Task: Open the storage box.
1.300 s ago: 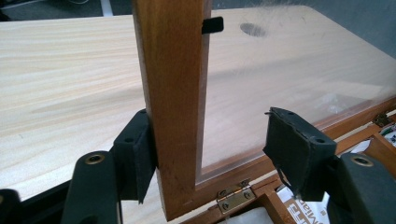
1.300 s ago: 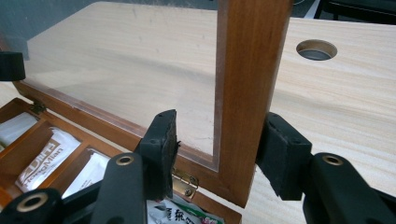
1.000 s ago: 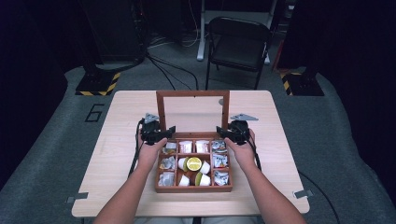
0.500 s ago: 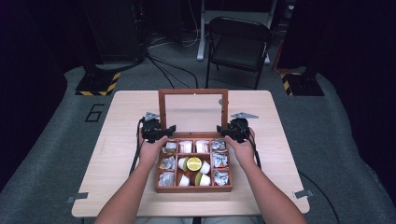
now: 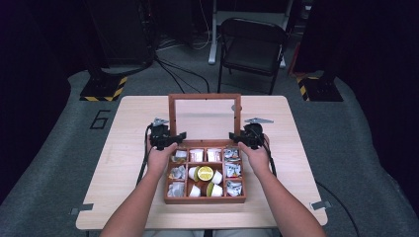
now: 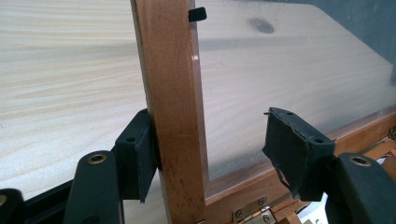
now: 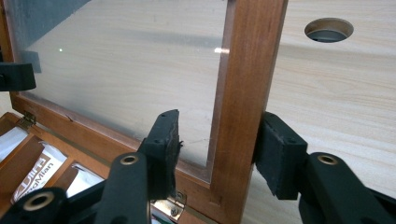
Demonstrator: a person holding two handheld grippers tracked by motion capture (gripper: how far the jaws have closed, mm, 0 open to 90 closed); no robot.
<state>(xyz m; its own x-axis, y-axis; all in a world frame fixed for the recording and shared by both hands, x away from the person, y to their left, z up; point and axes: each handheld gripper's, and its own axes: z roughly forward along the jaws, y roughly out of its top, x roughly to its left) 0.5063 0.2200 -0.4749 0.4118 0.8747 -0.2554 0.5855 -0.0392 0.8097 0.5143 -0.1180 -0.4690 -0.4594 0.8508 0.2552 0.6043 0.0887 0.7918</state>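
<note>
While the wooden box (image 5: 205, 170) sits mid-bench (image 5: 123, 128), its glass lid (image 5: 204, 118) stands upright; the left gripper (image 6: 205, 154) straddles the lid's one side rail, the right gripper (image 7: 217, 149) the other, fingers just loosening, not clamping.

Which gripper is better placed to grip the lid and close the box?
Right, narrowly. The left gripper and right gripper each straddle a lid rail, outer pad against it; the right's jaws have just been opening, yet its inner pad stands nearer the wood.
</note>
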